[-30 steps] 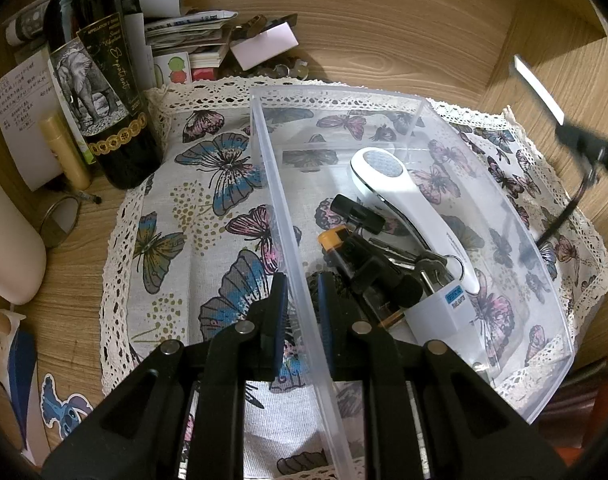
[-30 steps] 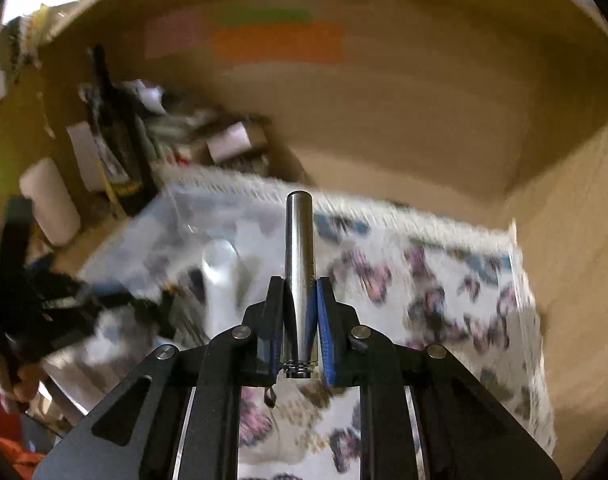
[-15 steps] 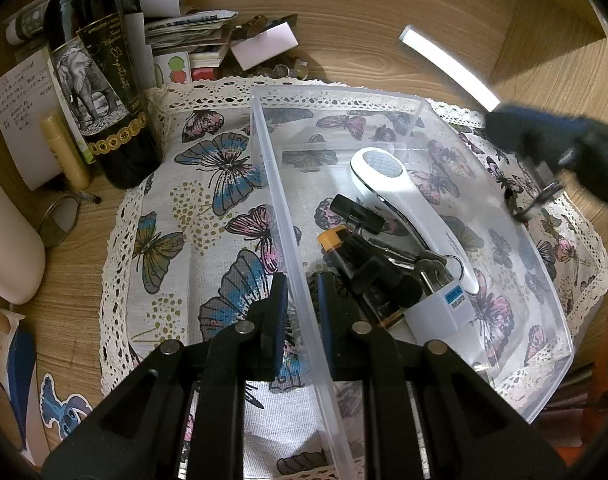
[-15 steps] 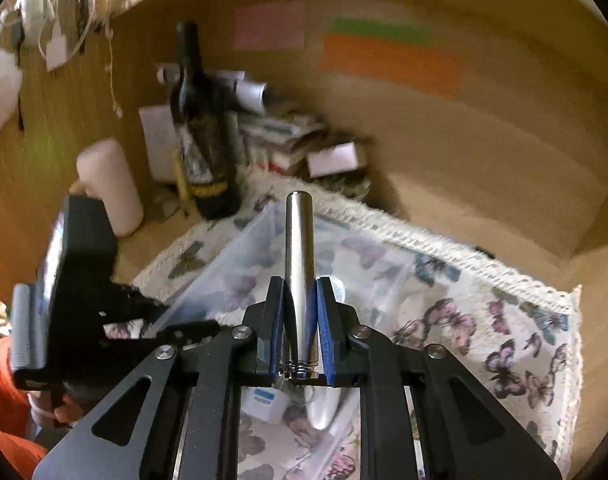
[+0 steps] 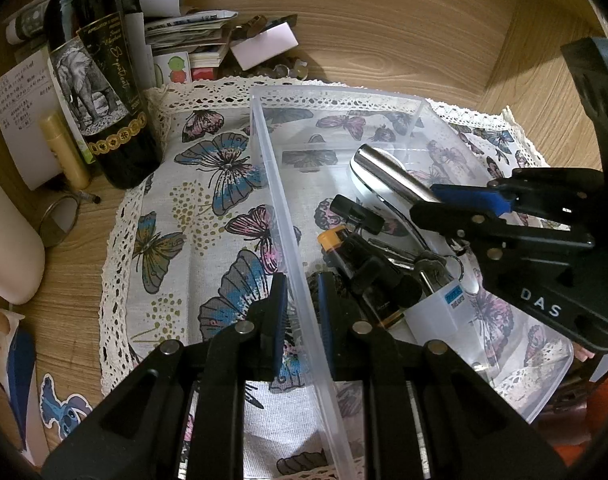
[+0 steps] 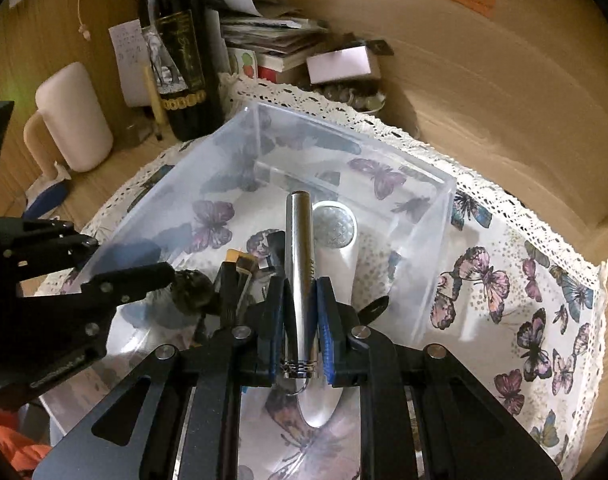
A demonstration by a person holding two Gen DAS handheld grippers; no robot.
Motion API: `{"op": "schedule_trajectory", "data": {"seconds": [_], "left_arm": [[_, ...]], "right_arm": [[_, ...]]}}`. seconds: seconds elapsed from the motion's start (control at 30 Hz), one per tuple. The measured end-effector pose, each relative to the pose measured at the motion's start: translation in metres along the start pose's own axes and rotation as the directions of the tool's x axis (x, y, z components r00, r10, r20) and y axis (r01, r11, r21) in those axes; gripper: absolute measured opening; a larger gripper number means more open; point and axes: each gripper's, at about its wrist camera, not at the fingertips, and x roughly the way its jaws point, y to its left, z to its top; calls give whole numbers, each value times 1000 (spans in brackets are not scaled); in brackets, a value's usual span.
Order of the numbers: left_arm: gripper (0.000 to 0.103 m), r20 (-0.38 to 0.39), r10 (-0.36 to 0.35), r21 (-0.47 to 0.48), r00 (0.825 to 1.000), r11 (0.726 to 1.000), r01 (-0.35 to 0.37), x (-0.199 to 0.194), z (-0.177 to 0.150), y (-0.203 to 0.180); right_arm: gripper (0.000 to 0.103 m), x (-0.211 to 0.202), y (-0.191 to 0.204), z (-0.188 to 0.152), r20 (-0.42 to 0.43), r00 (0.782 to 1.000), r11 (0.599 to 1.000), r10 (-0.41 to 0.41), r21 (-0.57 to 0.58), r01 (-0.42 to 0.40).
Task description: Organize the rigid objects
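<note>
A clear plastic bin (image 5: 279, 184) (image 6: 432, 240) stands on a butterfly cloth. My left gripper (image 5: 299, 292) is shut on the bin's near left wall; it also shows in the right wrist view (image 6: 159, 272). My right gripper (image 6: 299, 300) is shut on a silver metal cylinder (image 6: 299, 256) (image 5: 388, 174) and holds it over the bin's inside. In the bin lie a white shower head (image 6: 336, 228), a black clip (image 5: 356, 212), a battery (image 5: 332, 242), keys (image 5: 428, 268) and a small white box (image 5: 440, 312).
A dark wine bottle (image 5: 99, 92) (image 6: 175, 52) stands at the cloth's back left beside papers and books (image 5: 187, 36). A cream jug (image 6: 71, 116) stands further left. Wooden walls rise behind and to the right. The butterfly cloth (image 6: 524, 280) lies under the bin.
My right gripper has swung in from the right with the cylinder and now hangs low over the bin. My left gripper has kept its hold on the bin wall.
</note>
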Motion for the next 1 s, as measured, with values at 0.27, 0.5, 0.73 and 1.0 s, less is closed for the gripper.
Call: {"op": "schedule_trajectory", "data": {"seconds": [0.27, 0.5, 0.73, 1.0], "left_arm": [[15, -3, 7, 3, 1000, 1000, -7, -1, 3, -1], [15, 70, 32, -3, 997, 999, -32, -24, 13, -3], [24, 206, 51, -9, 977, 999, -50, -64, 21, -12], [79, 401, 57, -16, 914, 998, -55, -109, 19, -30]], "right_arm": [[32, -17, -5, 2, 46, 999, 1000, 11, 29, -12], [47, -53, -10, -2, 139, 990, 998, 19, 60, -28], [76, -98, -19, -12, 274, 962, 995, -10, 100, -18], [97, -138, -26, -29, 383, 922, 991, -53, 134, 1]]}}
